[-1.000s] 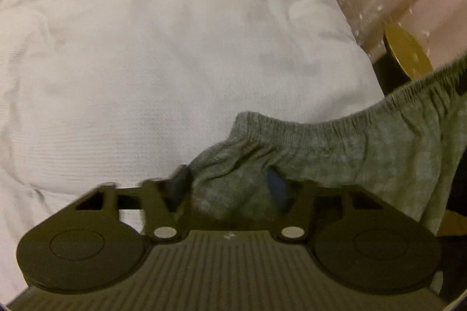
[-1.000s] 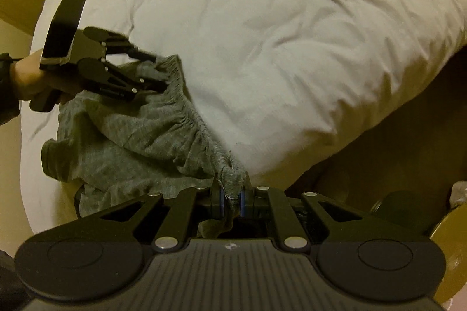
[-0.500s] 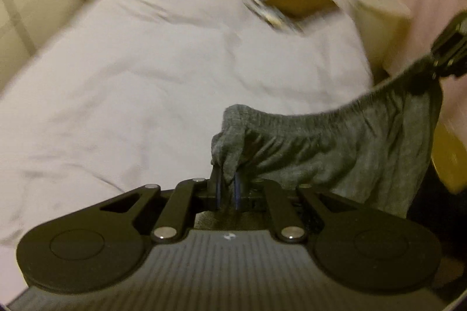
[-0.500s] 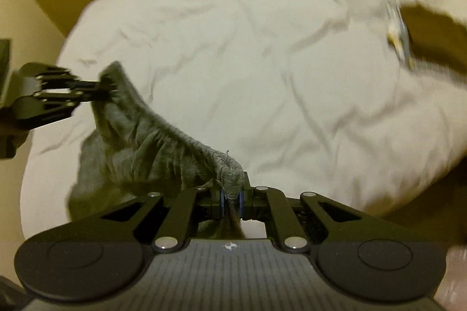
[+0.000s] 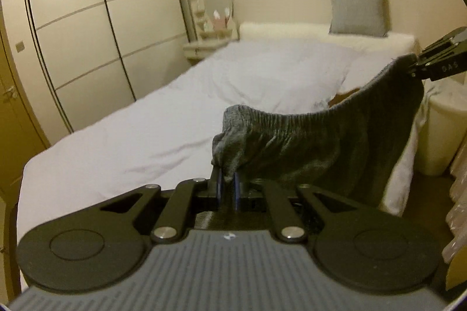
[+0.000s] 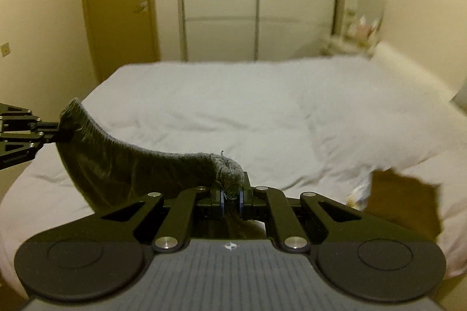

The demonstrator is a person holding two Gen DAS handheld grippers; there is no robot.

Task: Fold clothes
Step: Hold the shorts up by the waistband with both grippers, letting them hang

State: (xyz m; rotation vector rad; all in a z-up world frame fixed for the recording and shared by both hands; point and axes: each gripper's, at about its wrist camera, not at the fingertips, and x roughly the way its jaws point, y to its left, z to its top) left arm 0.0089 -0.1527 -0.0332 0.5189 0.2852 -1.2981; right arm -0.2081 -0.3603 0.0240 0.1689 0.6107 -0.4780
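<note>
Hanging between two grippers above a white bed (image 5: 146, 135), grey shorts (image 5: 335, 141) are sagging unfolded. Left gripper (image 5: 227, 188) and right gripper (image 6: 231, 198) are each pinching the waistband; folding is probably only beginning.

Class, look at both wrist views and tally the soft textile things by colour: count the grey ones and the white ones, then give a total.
Grey: 2 – the grey garment held up by its waistband between the left gripper and right gripper, and the grey cushion against the wall.
White: 1 – the white duvet on the bed.
Total: 3
</note>
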